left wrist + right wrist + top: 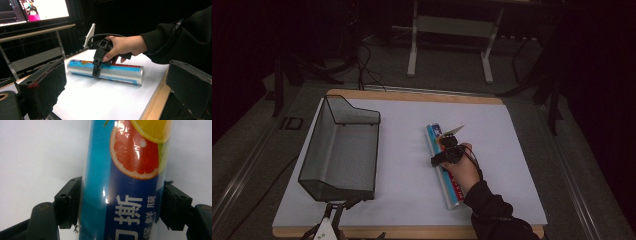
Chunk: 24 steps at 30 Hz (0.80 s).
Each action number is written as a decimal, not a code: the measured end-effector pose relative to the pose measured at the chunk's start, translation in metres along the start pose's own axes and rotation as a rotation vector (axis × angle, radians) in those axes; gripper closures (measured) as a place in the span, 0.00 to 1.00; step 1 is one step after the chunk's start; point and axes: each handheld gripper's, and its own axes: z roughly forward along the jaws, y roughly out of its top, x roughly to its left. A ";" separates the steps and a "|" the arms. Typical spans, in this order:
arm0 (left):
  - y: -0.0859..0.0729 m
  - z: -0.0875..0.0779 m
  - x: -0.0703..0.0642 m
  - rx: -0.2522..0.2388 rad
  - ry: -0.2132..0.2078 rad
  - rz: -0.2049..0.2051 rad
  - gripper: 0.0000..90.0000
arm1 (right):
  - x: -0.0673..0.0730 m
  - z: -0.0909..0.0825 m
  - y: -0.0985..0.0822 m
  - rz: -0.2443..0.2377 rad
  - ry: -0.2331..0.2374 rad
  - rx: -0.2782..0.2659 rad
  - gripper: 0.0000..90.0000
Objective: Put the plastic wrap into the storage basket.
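Observation:
A roll of cling film in a blue wrapper with citrus pictures lies flat on the white table top, right of centre. My right gripper comes down over its middle, held by a hand in a black sleeve. In the right gripper view the two black jaws press against both sides of the roll, so the right gripper is shut on it. The left gripper view shows that same gripper on the roll. My left gripper hovers at the table's near edge, and its jaws stand wide open with nothing between them.
A black wire-mesh tray with a raised back wall stands on the left half of the table, just beyond the left gripper. The table has a wooden rim. Behind it are a white stand and cables on the floor.

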 end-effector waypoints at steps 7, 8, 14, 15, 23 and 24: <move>0.000 0.000 -0.001 0.006 0.003 0.013 0.05 | -0.002 0.001 0.001 0.078 0.022 0.013 0.35; 0.000 0.000 -0.001 0.006 0.005 0.017 0.05 | 0.000 0.001 0.000 0.075 0.005 0.010 0.35; 0.000 0.001 -0.001 0.010 0.003 0.016 0.05 | -0.001 0.001 0.001 0.080 0.021 0.012 0.35; 0.000 0.001 -0.001 0.010 0.003 0.016 0.05 | -0.001 0.000 0.000 0.086 0.028 0.009 0.35; -0.001 0.001 -0.001 0.014 0.003 0.019 0.05 | 0.000 -0.007 0.004 0.087 0.082 -0.012 0.35; -0.001 0.001 -0.001 0.014 0.003 0.019 0.05 | 0.001 -0.008 0.005 0.083 0.086 -0.013 0.35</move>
